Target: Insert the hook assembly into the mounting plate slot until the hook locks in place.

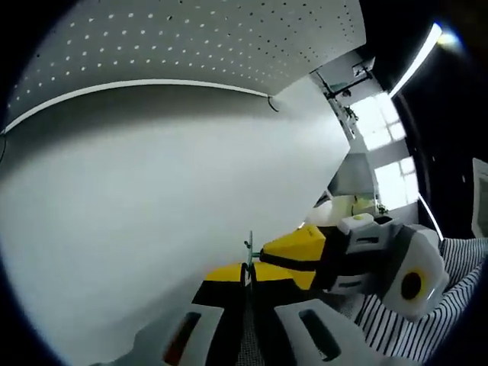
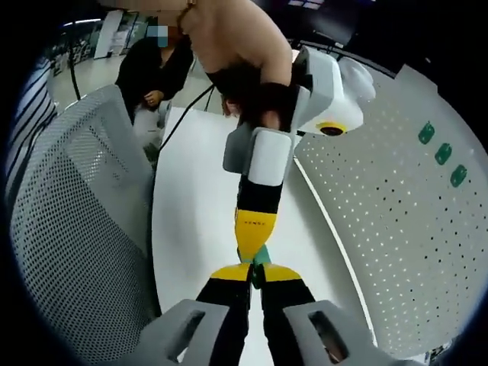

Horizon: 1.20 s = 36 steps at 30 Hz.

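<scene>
Both claws, left claw and right claw, are pinching together the small green hook assembly above the white desk, and next it is needing a carry to the white perforated mounting plate.

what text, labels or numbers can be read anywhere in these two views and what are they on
None can be read.
The yellow jaw of the left gripper carries a small dark marking in the right gripper view, too small and blurred to read.
The pegboard and the white table show no lettering.
</scene>
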Each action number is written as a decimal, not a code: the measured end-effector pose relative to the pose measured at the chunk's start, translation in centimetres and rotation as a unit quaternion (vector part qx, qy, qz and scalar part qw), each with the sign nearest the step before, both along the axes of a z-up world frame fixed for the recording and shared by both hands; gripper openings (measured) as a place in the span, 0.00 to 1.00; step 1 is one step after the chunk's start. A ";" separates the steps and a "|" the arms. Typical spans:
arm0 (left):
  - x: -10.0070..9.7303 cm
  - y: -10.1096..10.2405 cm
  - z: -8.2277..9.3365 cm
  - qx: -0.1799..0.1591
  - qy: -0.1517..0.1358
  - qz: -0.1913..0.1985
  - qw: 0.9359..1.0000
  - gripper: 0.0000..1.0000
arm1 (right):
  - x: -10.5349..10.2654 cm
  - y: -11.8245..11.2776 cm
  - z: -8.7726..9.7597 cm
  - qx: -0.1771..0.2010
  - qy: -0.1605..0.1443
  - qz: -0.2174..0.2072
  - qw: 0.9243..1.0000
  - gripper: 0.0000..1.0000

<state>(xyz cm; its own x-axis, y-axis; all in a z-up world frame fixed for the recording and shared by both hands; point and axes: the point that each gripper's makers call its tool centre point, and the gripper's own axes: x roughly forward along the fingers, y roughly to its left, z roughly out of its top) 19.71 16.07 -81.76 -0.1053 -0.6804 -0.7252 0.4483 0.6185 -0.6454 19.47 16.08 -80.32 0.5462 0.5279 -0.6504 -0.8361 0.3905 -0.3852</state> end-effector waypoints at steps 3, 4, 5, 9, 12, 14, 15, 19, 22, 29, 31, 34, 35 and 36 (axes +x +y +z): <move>-0.1 0.1 0.0 0.003 0.002 0.000 1.000 0.01 | -0.1 0.0 -0.1 0.021 0.024 -0.021 0.999 0.01; -0.1 0.1 0.0 0.002 0.002 0.000 1.000 0.01 | 0.0 0.1 0.0 0.025 0.027 -0.025 0.999 0.01; -0.1 0.1 0.0 0.002 0.002 0.000 1.000 0.01 | 0.0 0.0 0.0 0.023 0.025 -0.023 0.999 0.01; 0.0 0.1 0.3 -0.002 -0.004 0.001 1.000 0.02 | 0.1 0.0 0.3 0.024 0.025 -0.025 0.999 0.00; 0.3 -0.2 1.3 -0.022 -0.040 -0.017 0.999 0.02 | 0.3 -0.2 0.9 0.042 0.040 -0.047 0.997 0.00; 0.7 -0.2 1.8 -0.030 -0.054 -0.016 0.998 0.02 | 0.6 -0.4 1.6 0.063 0.044 -0.054 0.996 0.00; 0.9 -0.3 2.1 -0.038 -0.073 -0.020 0.996 0.02 | 0.8 -0.5 1.8 0.069 0.048 -0.060 0.995 0.00; 1.5 -0.2 2.7 -0.045 -0.119 -0.028 0.991 0.03 | 1.4 -0.4 2.2 0.102 0.071 -0.083 0.989 0.00; 1.5 -0.1 3.1 -0.049 -0.147 -0.039 0.987 0.04 | 1.8 -0.4 2.5 0.125 0.086 -0.101 0.983 0.00; 2.7 0.1 3.6 -0.048 -0.214 -0.028 0.975 0.24 | 2.9 -0.6 3.4 0.186 0.120 -0.151 0.963 0.00; 3.4 0.2 4.1 -0.053 -0.244 -0.023 0.968 0.26 | 3.2 -0.8 3.8 0.206 0.129 -0.165 0.956 0.00; 4.4 0.3 5.4 -0.053 -0.325 -0.031 0.944 0.33 | 3.7 -1.0 4.6 0.228 0.128 -0.175 0.949 0.00; 4.4 0.3 5.7 -0.058 -0.339 -0.033 0.938 0.37 | 3.9 -1.1 5.0 0.237 0.124 -0.176 0.947 0.00; 4.3 0.2 6.2 -0.069 -0.341 -0.022 0.937 0.40 | 4.1 -1.1 5.5 0.257 0.129 -0.187 0.939 0.00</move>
<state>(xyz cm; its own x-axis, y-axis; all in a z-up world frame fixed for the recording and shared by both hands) 23.98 16.28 -75.57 0.3201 -0.7790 -0.5391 0.8089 0.5210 -0.2724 23.53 14.98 -74.82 0.6155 0.6102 -0.4988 -0.6429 0.7548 0.1302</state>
